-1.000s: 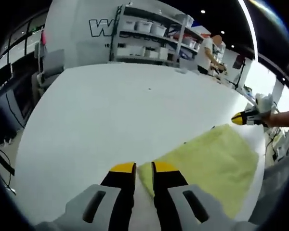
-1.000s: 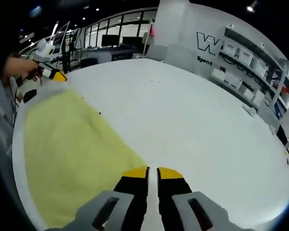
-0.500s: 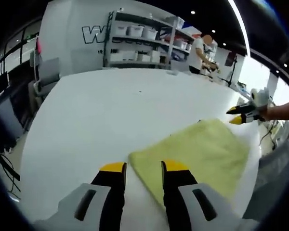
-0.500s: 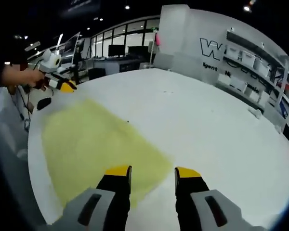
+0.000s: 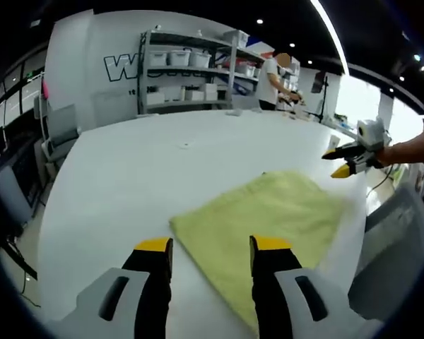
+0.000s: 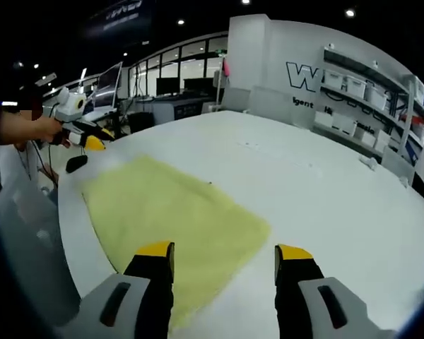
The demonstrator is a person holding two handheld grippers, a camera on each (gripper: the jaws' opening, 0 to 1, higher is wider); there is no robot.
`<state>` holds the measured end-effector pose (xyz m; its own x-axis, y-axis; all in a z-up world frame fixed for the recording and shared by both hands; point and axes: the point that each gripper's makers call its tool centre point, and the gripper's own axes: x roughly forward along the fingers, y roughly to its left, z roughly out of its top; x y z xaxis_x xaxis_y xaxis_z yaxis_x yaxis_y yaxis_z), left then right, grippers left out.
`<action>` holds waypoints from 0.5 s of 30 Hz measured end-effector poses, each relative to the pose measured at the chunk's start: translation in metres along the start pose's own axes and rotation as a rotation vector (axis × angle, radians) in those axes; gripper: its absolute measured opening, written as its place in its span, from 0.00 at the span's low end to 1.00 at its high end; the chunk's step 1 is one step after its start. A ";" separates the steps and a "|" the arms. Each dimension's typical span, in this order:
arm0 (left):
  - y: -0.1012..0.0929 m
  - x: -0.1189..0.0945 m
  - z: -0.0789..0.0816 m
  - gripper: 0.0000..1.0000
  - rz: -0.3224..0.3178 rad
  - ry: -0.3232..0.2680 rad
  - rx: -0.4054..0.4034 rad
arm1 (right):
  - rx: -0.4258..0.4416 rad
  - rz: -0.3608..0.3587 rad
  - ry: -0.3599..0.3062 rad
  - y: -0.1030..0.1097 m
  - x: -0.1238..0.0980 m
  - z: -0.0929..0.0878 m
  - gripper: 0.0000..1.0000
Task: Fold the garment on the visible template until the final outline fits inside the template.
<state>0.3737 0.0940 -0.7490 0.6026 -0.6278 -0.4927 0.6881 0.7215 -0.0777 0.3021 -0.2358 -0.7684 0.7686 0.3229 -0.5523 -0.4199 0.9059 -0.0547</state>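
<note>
Two tools, both open, empty, raised above tabletop (image 5: 120, 183). Yellow garment (image 5: 268, 226) lies flat near tabletop's edge. Your left tool (image 5: 210, 248) faces one corner, right tool (image 6: 225, 256) opposite corner; long axis spans between them. No template outline discernible.

garment (image 5: 268, 219): soft matt cloth, pale yellow-green, lightly fuzzy like a towel
table (image 5: 141, 169): smooth white top, matt with a faint sheen
left gripper (image 5: 210, 248): matt black jaws with yellow tips, grey plastic-looking body
right gripper (image 6: 225, 254): same black, yellow and grey finish
shelving (image 5: 191, 70): metal-looking frame holding white plastic-looking bins
</note>
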 end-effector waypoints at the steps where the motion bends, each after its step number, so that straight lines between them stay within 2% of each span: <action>1: -0.003 -0.003 -0.001 0.45 -0.006 0.000 0.007 | 0.002 0.000 -0.003 0.002 -0.003 -0.001 0.59; 5: -0.015 -0.012 -0.006 0.50 -0.012 0.006 0.064 | 0.006 -0.008 -0.012 0.007 -0.017 -0.006 0.65; 15: -0.037 -0.033 -0.007 0.63 -0.026 -0.033 0.120 | 0.029 -0.023 -0.025 0.019 -0.048 -0.018 0.77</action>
<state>0.3262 0.0900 -0.7358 0.5958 -0.6564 -0.4628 0.7458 0.6660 0.0156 0.2481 -0.2388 -0.7576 0.7897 0.3082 -0.5305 -0.3879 0.9207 -0.0425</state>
